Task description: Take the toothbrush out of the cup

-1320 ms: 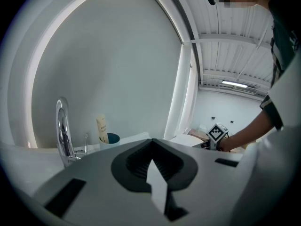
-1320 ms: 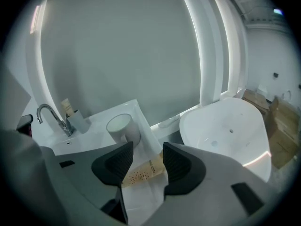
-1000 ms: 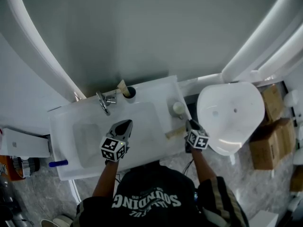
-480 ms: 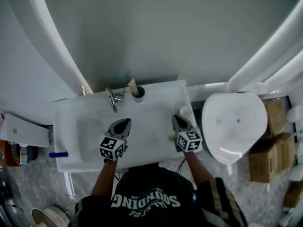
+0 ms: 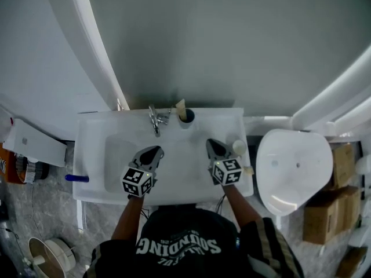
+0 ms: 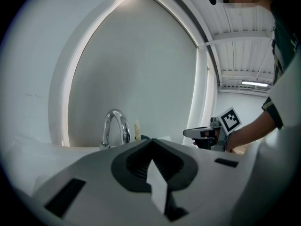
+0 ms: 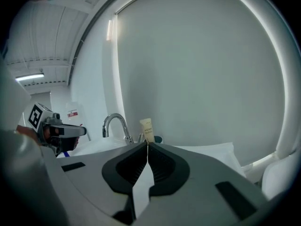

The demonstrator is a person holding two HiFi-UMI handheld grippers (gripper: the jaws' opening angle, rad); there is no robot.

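Note:
A white cup (image 5: 237, 147) stands on the right of the white sink counter (image 5: 93, 141). A cream toothbrush (image 5: 248, 170) lies flat on the counter just right of my right gripper's marker cube, mostly hidden by it. My right gripper (image 5: 211, 143) hovers over the counter left of the cup, jaws shut and empty; they also meet on nothing in the right gripper view (image 7: 147, 144). My left gripper (image 5: 152, 151) is shut and empty over the basin, and its jaws are closed in the left gripper view (image 6: 151, 140). A dark cup (image 5: 188, 117) at the back holds a cream tube (image 7: 147, 128).
A chrome faucet (image 5: 153, 120) rises behind the basin beside the dark cup. A blue item (image 5: 76, 178) sits at the counter's left edge. A white toilet (image 5: 293, 169) stands to the right, with cardboard boxes (image 5: 324, 213) beyond it. A large arched mirror (image 5: 203, 39) backs the sink.
My right gripper has closed its jaws and moved up and left, away from the toothbrush left on the counter. The left gripper has drifted a little over the basin.

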